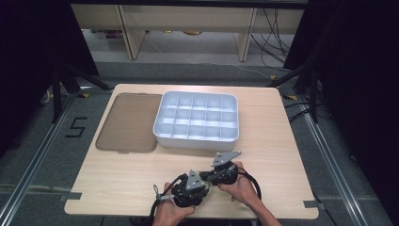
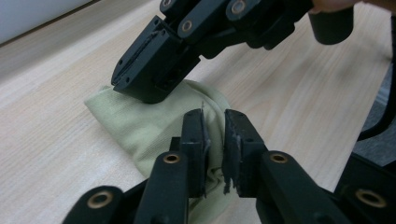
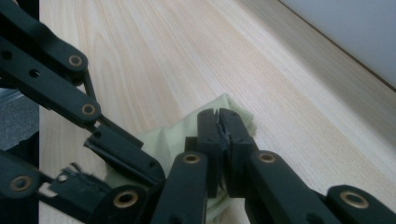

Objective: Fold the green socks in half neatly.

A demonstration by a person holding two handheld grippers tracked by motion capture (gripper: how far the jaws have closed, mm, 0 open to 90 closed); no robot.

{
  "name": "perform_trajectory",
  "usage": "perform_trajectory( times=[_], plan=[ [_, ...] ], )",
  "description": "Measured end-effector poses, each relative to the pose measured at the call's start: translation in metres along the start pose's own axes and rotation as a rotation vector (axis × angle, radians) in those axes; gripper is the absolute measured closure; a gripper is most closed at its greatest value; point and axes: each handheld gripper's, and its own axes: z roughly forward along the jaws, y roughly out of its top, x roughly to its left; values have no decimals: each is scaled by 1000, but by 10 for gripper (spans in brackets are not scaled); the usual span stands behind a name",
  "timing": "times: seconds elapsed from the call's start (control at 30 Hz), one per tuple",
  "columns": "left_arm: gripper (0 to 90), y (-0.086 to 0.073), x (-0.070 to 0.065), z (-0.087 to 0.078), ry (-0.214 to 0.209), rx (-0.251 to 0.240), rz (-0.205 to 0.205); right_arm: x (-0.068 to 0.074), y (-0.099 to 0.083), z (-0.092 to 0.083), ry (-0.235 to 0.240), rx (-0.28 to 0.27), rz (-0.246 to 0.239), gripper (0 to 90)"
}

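Observation:
A pale green cloth lies crumpled on the wooden table near its front edge. My left gripper is over the cloth's near end, its jaws a small gap apart with cloth showing between them but not pressed. My right gripper is shut, and its tips are sunk into the cloth and pinch a thin fold. In the left gripper view the right gripper comes down from the top onto the cloth's far part. In the high view the left gripper and the right gripper meet tip to tip, hiding the cloth.
A white tray with several empty compartments stands at the middle back of the table. A brown translucent lid lies flat to its left. Dark stands and cables surround the table.

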Motion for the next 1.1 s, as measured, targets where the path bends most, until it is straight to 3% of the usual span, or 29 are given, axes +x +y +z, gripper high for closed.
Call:
perform_trajectory(
  times=[0.03, 0.1, 0.2, 0.23, 0.3, 0.37, 0.43, 0.53, 0.57, 0.6, 0.63, 0.7, 0.8, 0.9, 0.93, 0.97, 1.0, 1.1],
  plan=[
    [737, 1, 1, -2, -10, -18, -21, 0, 0, -1, 4, 8, 6, 877],
    [730, 3, 2, -4, -17, -25, -22, -1, 0, 0, -2, 2, -3, 878],
    [730, 9, 9, -24, -40, -96, -58, -1, -1, -1, -3, 2, -2, 878],
    [733, 9, 11, -28, -36, -96, -48, -3, 0, 0, 0, -5, -37, 878],
    [759, 9, 13, -32, -36, -97, -47, -2, -1, 0, -2, -3, -21, 878],
    [785, 7, 13, -35, -39, -84, -59, 0, -1, -1, 1, 8, 7, 878],
    [796, 3, 10, -29, -44, -49, -32, -1, 0, -1, 3, 3, -13, 878],
    [800, 0, 4, -19, -60, -35, -34, -4, 0, 0, 1, -5, -51, 878],
    [800, -1, 5, -16, -59, 4, 11, 0, -1, -1, -5, 9, -5, 878],
    [802, -4, 2, -6, -46, 30, 4, -3, 0, 0, 1, 0, -37, 878],
    [808, -5, 4, -3, -44, 25, 24, 0, -1, -1, 2, 12, 7, 878],
    [815, -6, 2, -2, -45, 22, 10, 0, -1, -1, -7, 8, -10, 878],
    [815, -7, 0, -1, -26, 20, 31, -2, -1, -1, -7, 5, -27, 878],
    [820, -7, 0, -2, -24, 20, 25, -1, -1, -1, -12, 7, -28, 877],
    [821, -8, 1, -2, -31, 18, 7, 1, -1, -1, -9, 11, -4, 877],
    [823, -8, 2, -2, -31, 19, 29, 1, -1, -1, -9, 12, -1, 877],
    [823, -9, 0, -1, -26, 15, 2, 0, -1, -1, -13, 10, -14, 877],
    [823, -8, 1, -2, -25, 17, 33, 0, -1, -1, -15, 7, -30, 877]
  ],
)
